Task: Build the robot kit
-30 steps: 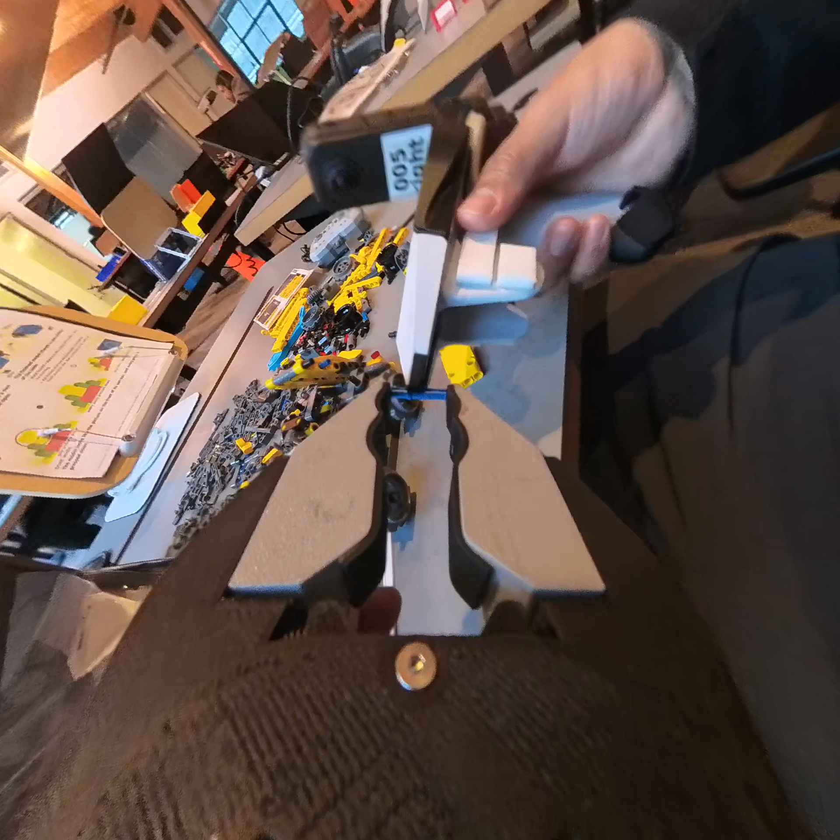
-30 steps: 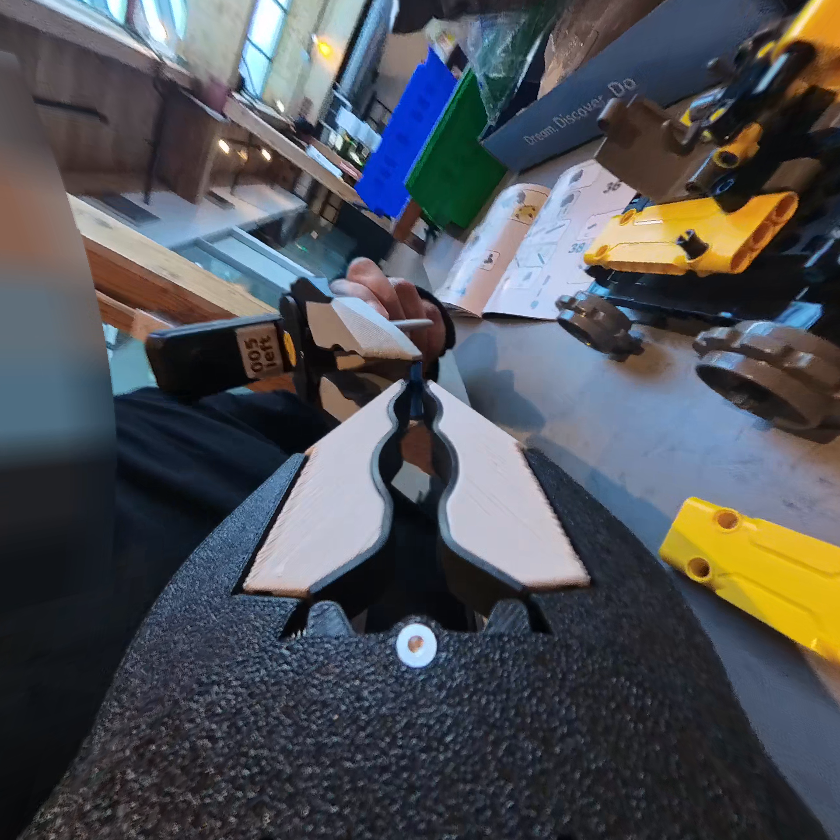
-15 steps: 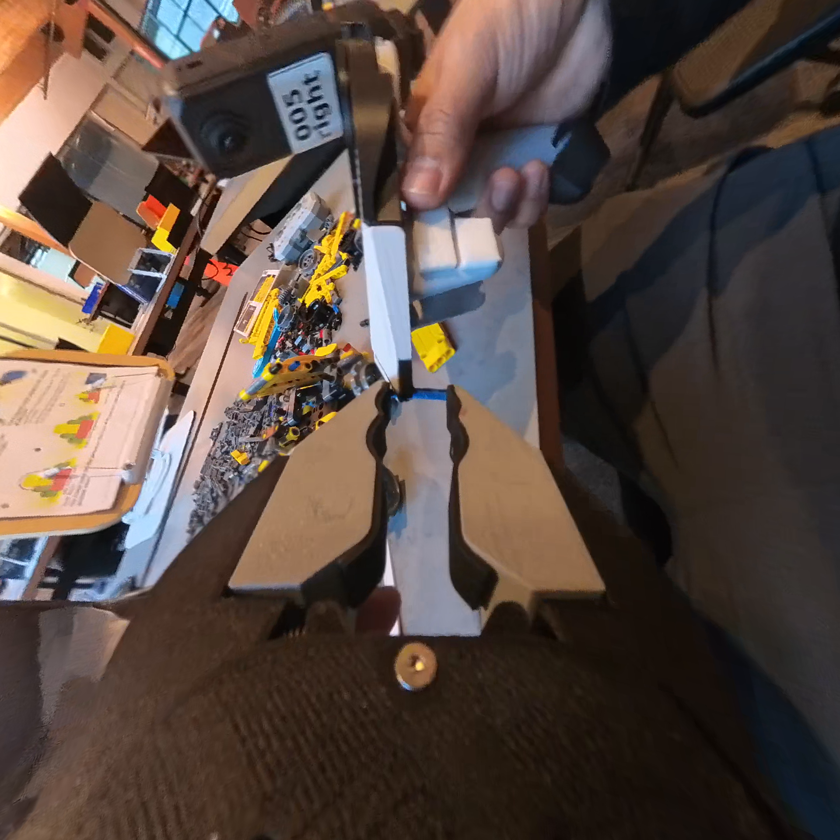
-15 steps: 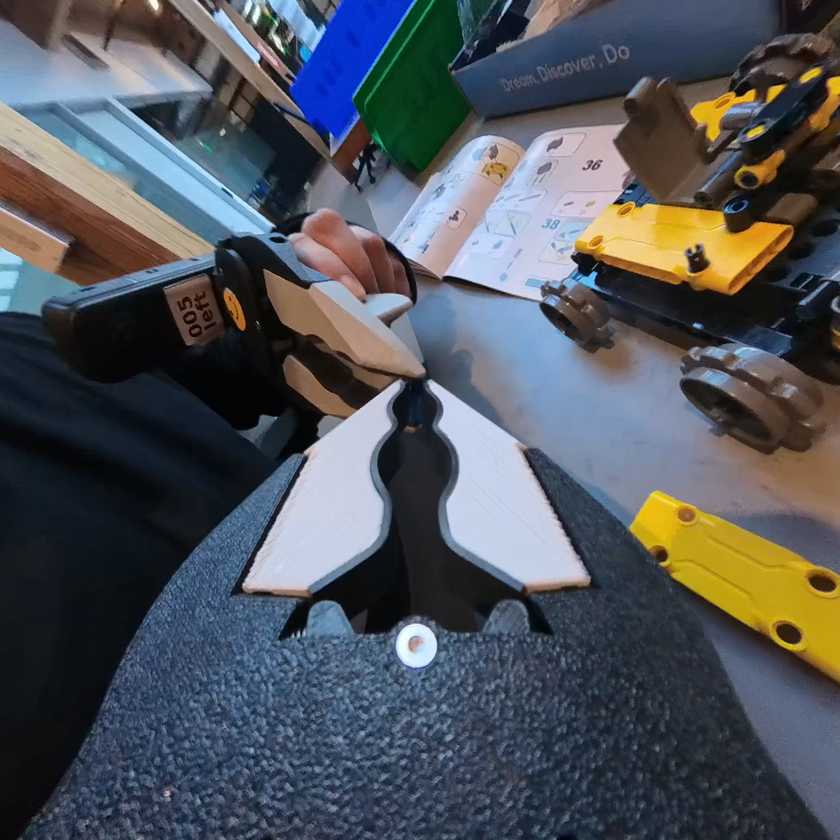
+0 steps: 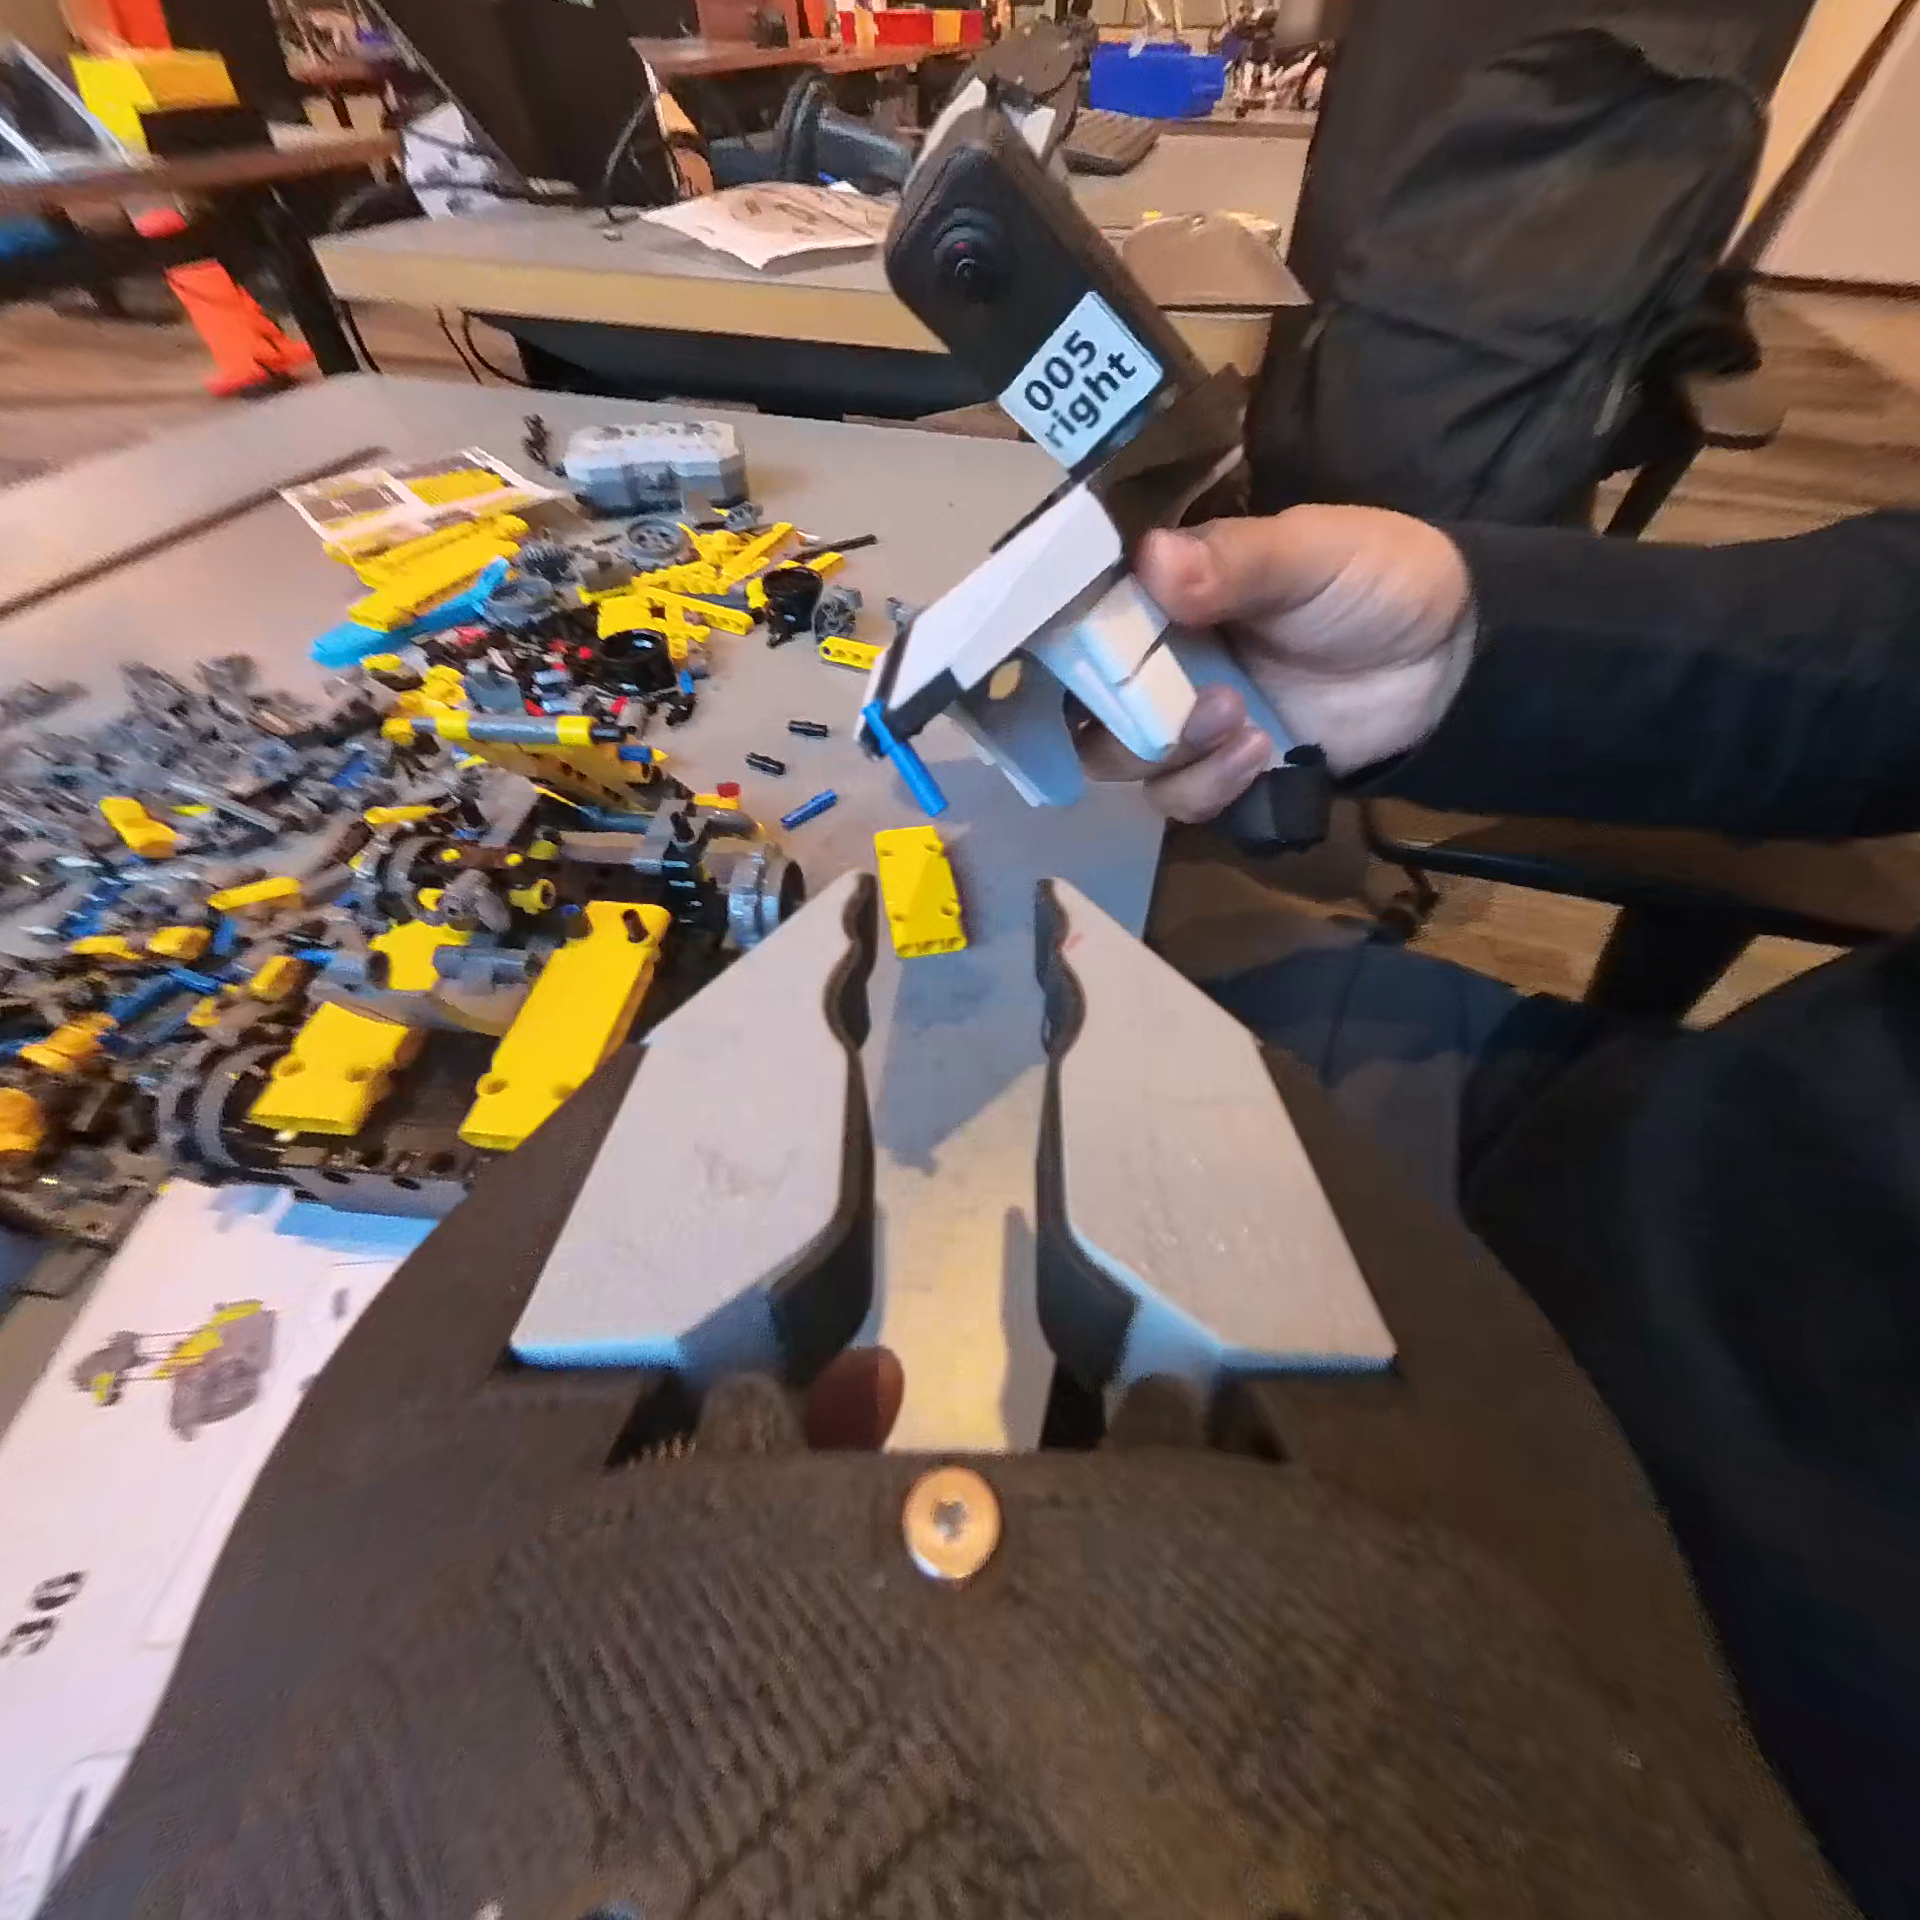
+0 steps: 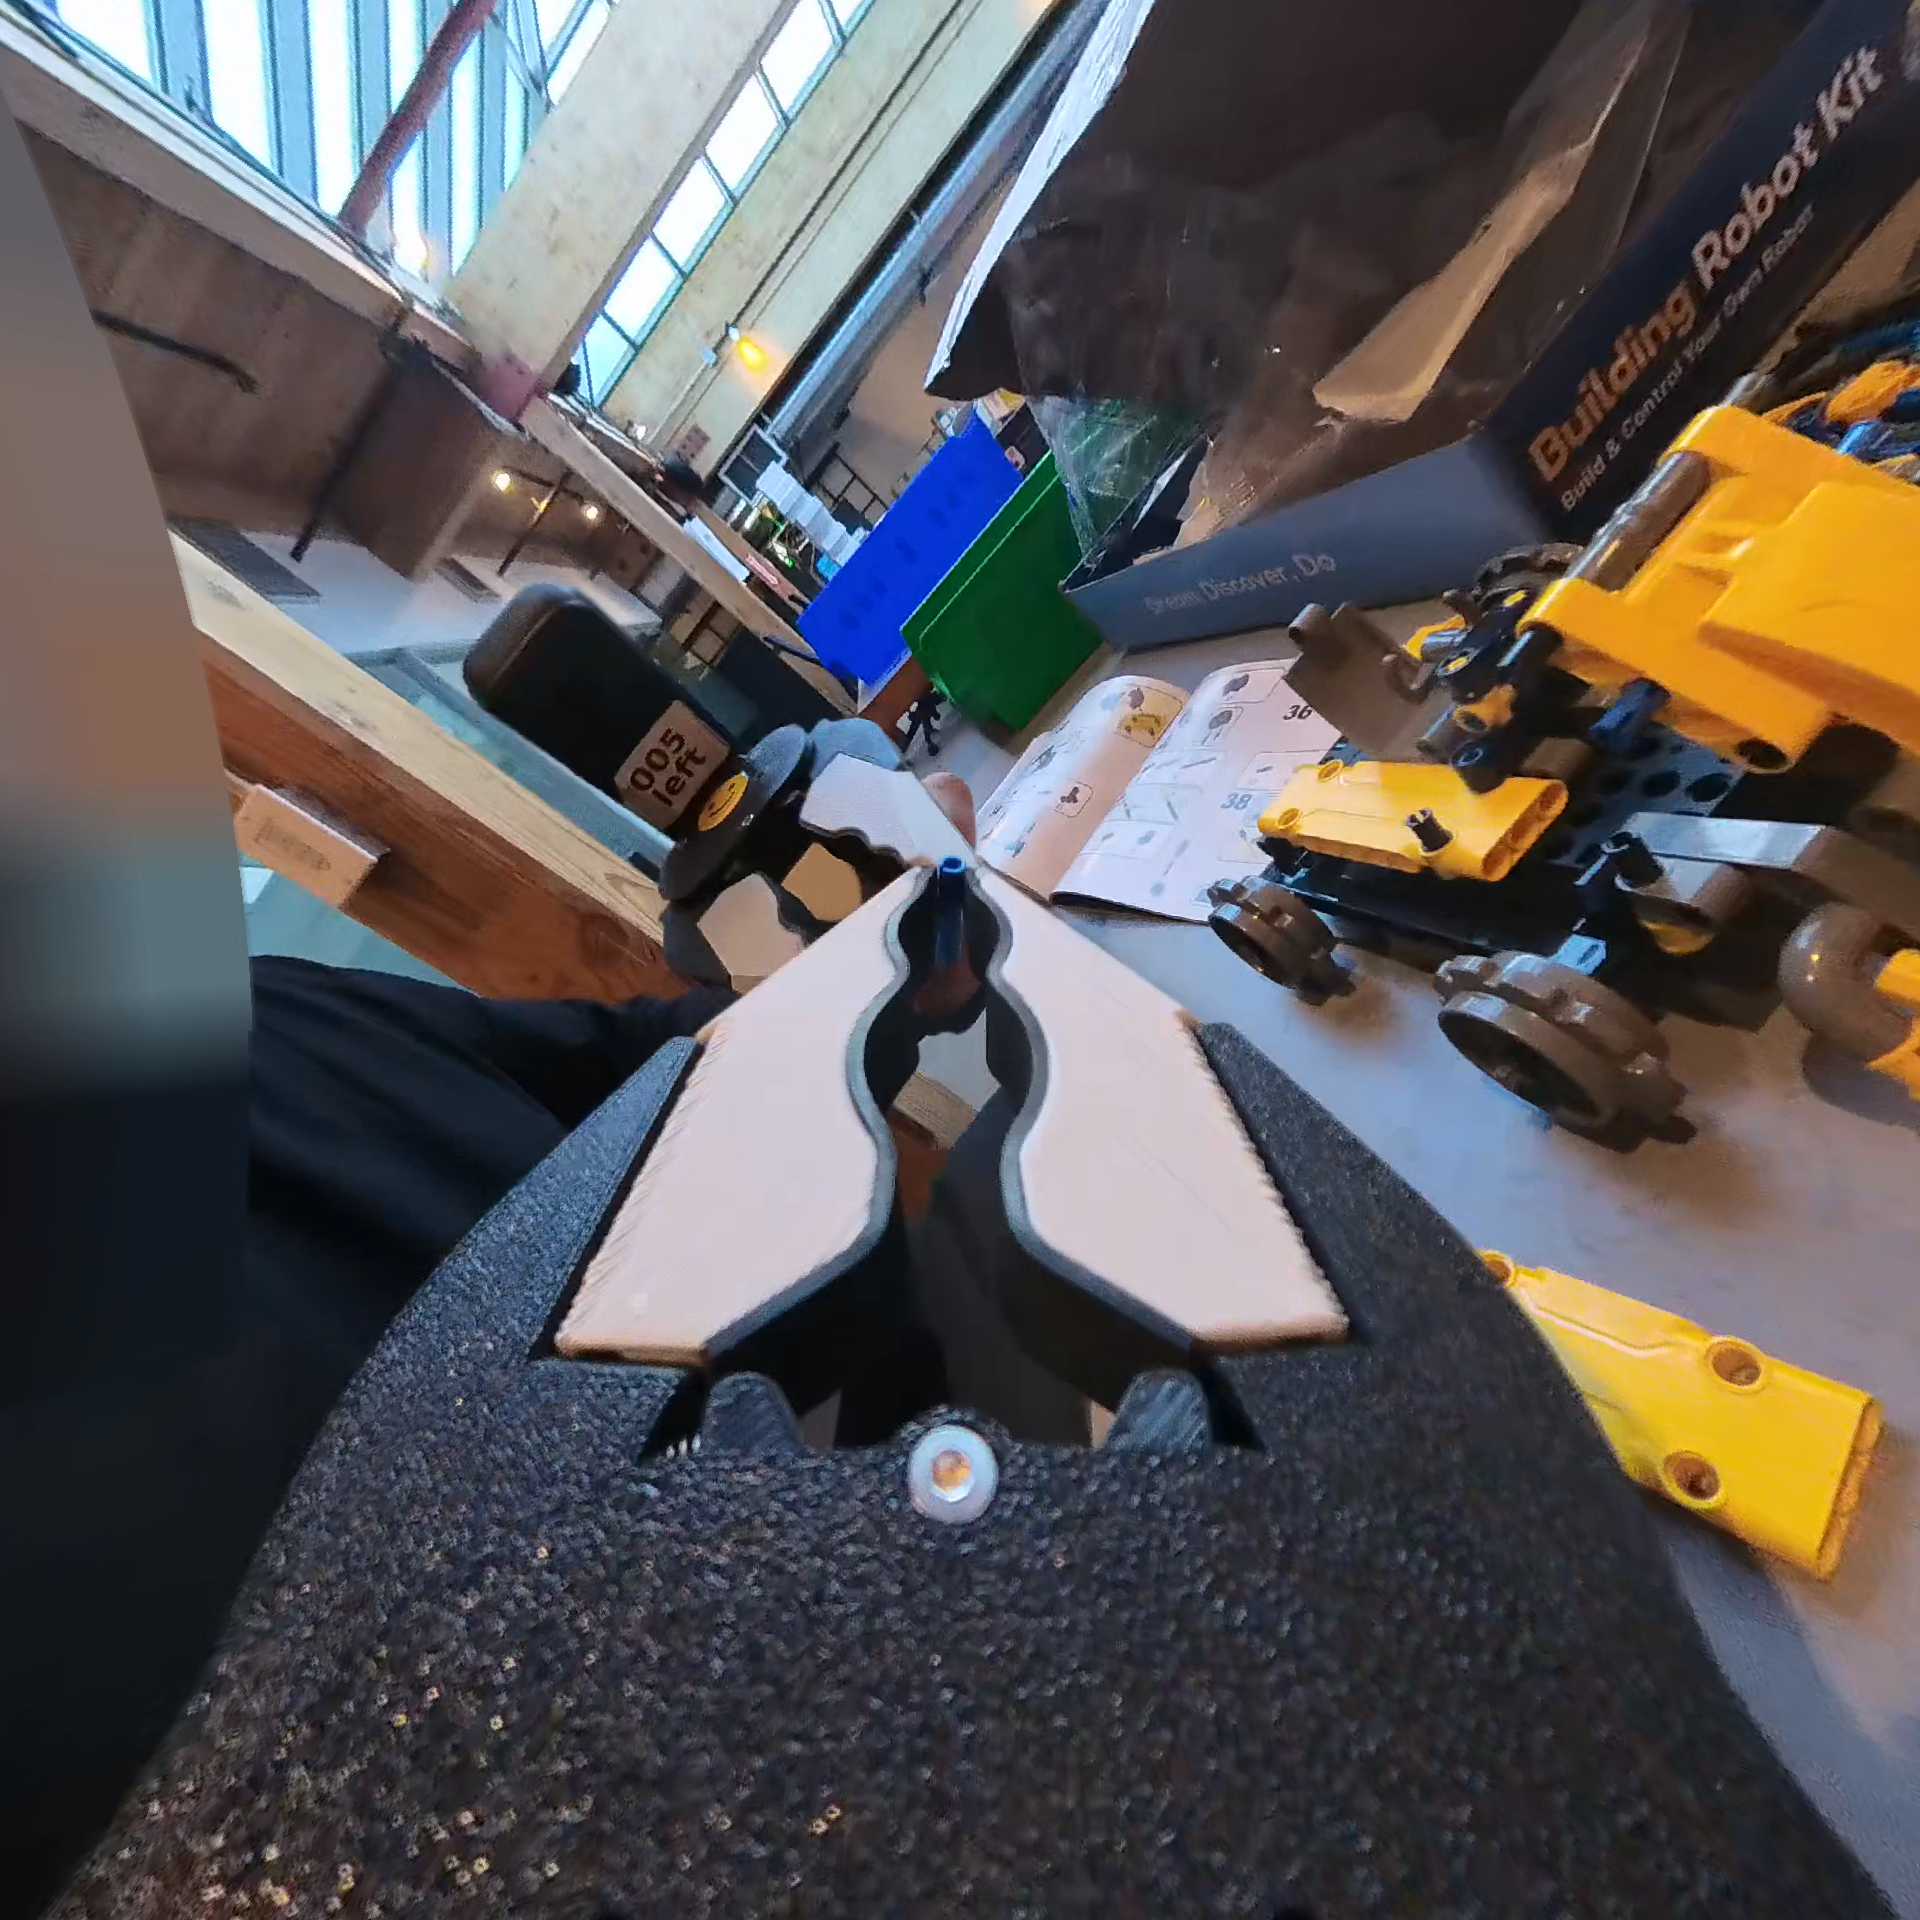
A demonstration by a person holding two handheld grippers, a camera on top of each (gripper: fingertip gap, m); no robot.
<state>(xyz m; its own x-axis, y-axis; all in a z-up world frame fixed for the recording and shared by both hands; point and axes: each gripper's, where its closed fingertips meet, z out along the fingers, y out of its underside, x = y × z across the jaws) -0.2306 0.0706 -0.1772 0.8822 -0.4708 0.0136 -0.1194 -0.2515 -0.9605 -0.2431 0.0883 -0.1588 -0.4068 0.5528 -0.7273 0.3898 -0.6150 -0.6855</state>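
Observation:
My right gripper is shut on a thin blue axle that sticks out past its tips. In the left wrist view the right gripper hangs just above the grey table, with the blue axle slanting down from it. My left gripper is open and empty, a short way back from the right one. A small yellow panel lies on the table just beyond its tips. In the right wrist view the left gripper faces me, jaws apart.
A partly built yellow and black vehicle stands beside an open instruction booklet and a dark kit box. Several loose yellow, grey and blue parts cover the table's left. The table edge is on the right. My two grippers' fingertips are within a few centimetres of each other.
The blue axle spanned my left gripper's tips while the right gripper also pinched it. Now the left has opened and drawn back, and the right alone keeps the axle. Both views have swung round.

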